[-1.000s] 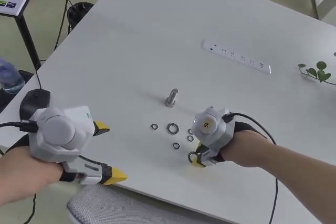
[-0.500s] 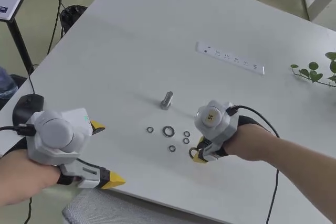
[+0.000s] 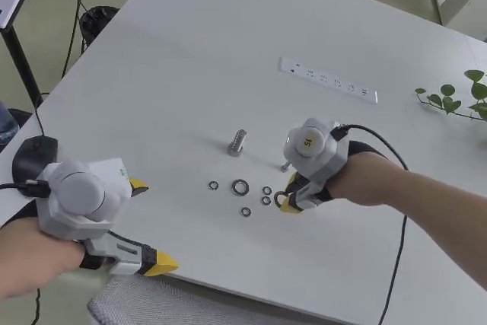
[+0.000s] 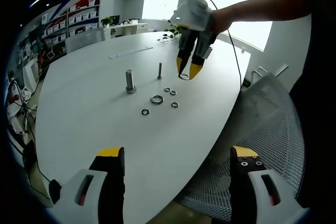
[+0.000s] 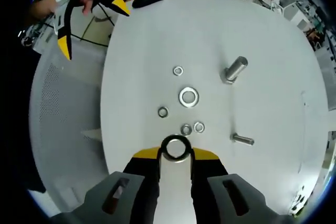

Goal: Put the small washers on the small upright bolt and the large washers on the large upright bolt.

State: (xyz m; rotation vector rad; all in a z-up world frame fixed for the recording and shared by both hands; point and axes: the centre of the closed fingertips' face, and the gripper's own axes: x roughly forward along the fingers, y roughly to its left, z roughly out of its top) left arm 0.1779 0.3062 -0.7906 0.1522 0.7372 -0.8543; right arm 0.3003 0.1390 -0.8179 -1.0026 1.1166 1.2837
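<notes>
Jaws of the right gripper [image 5: 176,153] are clenched on a large washer [image 5: 165,148], which hangs just above the desk [image 3: 190,58], a little in from its near edge. The large upright bolt [image 3: 237,142] stands farther in toward the middle of the desk. The small upright bolt [image 3: 285,165] is beside it, partly behind the right gripper in the head view. A second large washer [image 5: 181,97] lies flat between the bolts and the near edge. Four small washers [image 5: 163,112] are scattered around it, two of them side by side just ahead of the right jaws. Jaws of the left gripper [image 3: 150,224] are spread wide and hold nothing; it hovers at the near edge toward the desk's left corner, well apart from the washers. A power strip [image 3: 327,80] lies toward the far edge.
</notes>
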